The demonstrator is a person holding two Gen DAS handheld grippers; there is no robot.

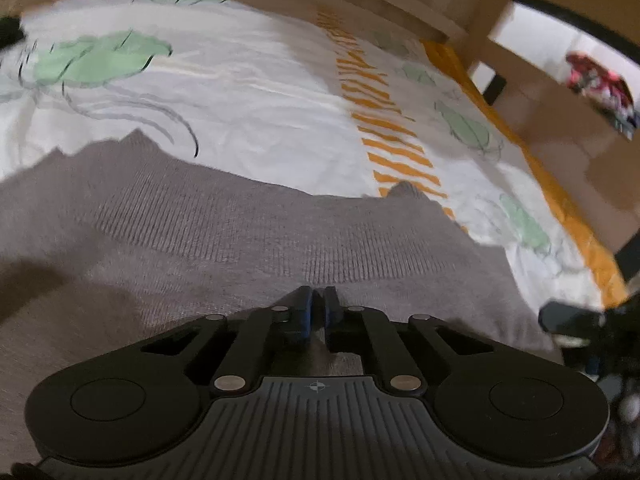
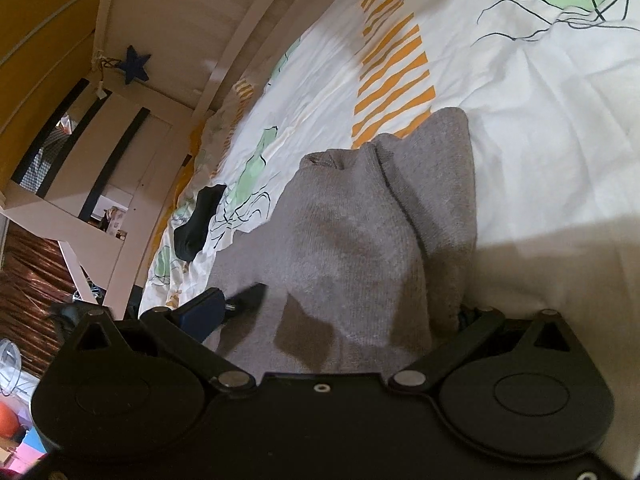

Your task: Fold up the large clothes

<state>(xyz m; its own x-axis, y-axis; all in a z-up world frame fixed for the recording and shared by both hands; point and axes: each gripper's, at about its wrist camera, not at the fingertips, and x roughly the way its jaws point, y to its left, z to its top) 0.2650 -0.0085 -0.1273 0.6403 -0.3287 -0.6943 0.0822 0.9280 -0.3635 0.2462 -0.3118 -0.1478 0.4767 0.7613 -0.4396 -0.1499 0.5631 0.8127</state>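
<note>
A grey knitted sweater (image 1: 240, 240) lies on a bed with a white sheet printed with green leaves and orange stripes (image 1: 260, 92). My left gripper (image 1: 318, 308) is shut over the sweater's ribbed edge, with a sliver of grey fabric between its blue pads. In the right wrist view the sweater (image 2: 360, 240) is bunched, with a fold rising in the middle. My right gripper (image 2: 340, 312) is open wide, its fingers on either side of the grey fabric. The right finger is mostly hidden behind the cloth. The right gripper also shows at the left wrist view's right edge (image 1: 572, 320).
A dark sock (image 2: 200, 220) lies on the sheet beyond the sweater. A white bed frame and shelves (image 2: 100, 152) stand at the left. A wooden bed rail (image 1: 360, 4) runs along the far side. Cluttered floor items (image 2: 16, 380) sit beside the bed.
</note>
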